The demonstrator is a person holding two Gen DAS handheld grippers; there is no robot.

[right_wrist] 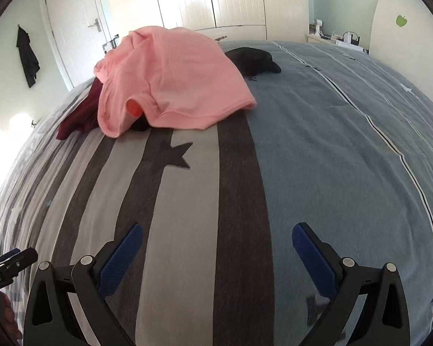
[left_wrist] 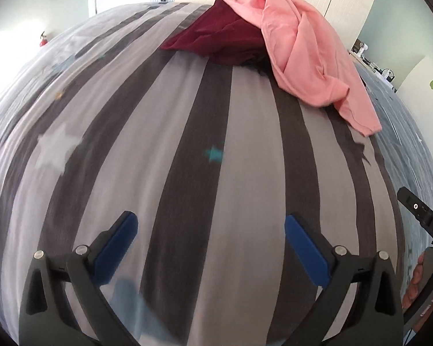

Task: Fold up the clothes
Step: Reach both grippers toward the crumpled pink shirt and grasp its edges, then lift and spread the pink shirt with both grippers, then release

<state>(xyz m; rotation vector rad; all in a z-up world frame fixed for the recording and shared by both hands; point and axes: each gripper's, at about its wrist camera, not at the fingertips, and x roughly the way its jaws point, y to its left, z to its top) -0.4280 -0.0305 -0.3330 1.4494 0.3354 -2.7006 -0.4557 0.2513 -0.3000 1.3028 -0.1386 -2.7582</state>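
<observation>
A pink shirt (left_wrist: 306, 49) lies crumpled at the far side of the bed, draped over a dark red garment (left_wrist: 216, 40). In the right wrist view the pink shirt (right_wrist: 173, 77) covers the dark red garment (right_wrist: 80, 112), and a black garment (right_wrist: 254, 59) lies behind it. My left gripper (left_wrist: 210, 225) is open and empty, low over the striped cover, well short of the pile. My right gripper (right_wrist: 216, 236) is open and empty, also short of the pile.
The bed has a grey striped cover with stars (left_wrist: 130, 132) and a blue blanket (right_wrist: 332, 144) on the right. White wardrobe doors (right_wrist: 216, 0) stand behind the bed. A shelf with small items (right_wrist: 340, 39) stands at the far right.
</observation>
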